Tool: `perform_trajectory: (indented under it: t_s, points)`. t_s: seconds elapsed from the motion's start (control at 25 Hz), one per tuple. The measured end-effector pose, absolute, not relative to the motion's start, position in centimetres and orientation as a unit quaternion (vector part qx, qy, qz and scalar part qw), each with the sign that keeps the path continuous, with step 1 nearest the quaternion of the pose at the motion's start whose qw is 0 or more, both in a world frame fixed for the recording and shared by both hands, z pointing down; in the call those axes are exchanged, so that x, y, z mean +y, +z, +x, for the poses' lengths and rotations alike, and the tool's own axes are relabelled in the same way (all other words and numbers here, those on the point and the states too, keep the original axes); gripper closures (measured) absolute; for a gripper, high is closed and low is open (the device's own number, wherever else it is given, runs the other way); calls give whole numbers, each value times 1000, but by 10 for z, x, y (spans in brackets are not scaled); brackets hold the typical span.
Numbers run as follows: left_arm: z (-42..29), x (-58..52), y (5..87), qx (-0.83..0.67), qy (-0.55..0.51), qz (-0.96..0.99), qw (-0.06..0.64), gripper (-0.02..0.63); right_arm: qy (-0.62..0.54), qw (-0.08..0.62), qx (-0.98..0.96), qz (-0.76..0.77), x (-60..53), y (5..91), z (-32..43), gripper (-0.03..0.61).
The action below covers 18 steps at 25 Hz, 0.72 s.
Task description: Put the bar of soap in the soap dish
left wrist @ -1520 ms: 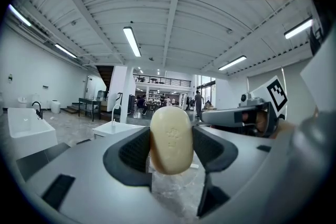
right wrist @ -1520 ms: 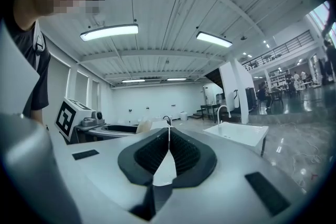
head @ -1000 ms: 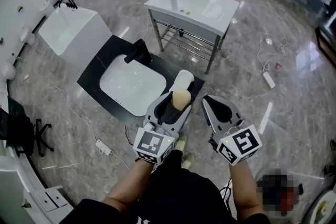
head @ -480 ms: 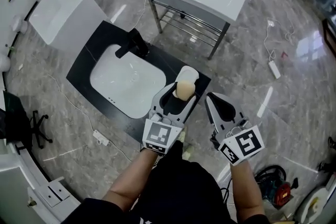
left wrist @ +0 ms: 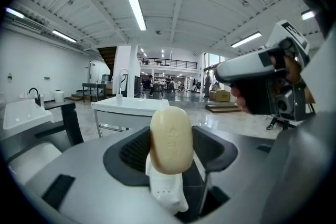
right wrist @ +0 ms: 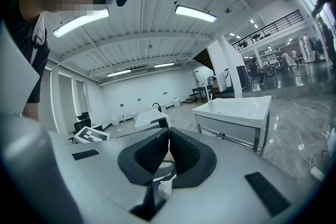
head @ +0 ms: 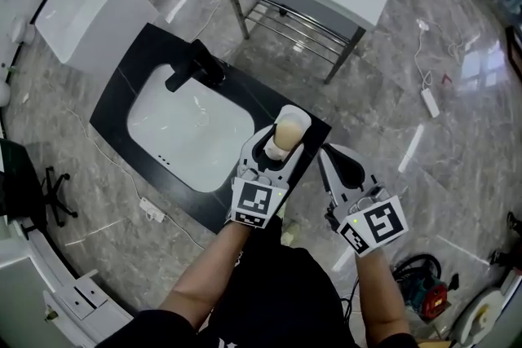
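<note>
Holds the bar of soap [left wrist: 170, 136] upright, clamped between the jaws of the left gripper [left wrist: 169, 153], over the near edge of the white soap dish [head: 297, 114] at the corner of the black countertop [head: 114, 98]; cannot tell whether soap and dish touch. Shows the right gripper [right wrist: 167, 150] just beside the left, past the counter's edge above the marble floor [head: 457, 134], jaws together on nothing.
</note>
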<state>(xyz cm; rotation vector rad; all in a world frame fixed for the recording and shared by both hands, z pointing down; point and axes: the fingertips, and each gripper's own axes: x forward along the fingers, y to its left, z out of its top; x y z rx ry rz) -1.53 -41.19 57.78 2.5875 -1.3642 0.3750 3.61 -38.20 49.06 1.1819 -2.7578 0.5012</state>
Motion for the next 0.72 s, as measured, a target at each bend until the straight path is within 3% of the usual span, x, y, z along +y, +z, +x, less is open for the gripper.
perform_trajectory:
  t_s: [0.72]
  points:
    - [-11, -429, 659, -451, 210, 861, 106, 353, 187, 62, -897, 395, -396, 519, 43, 569]
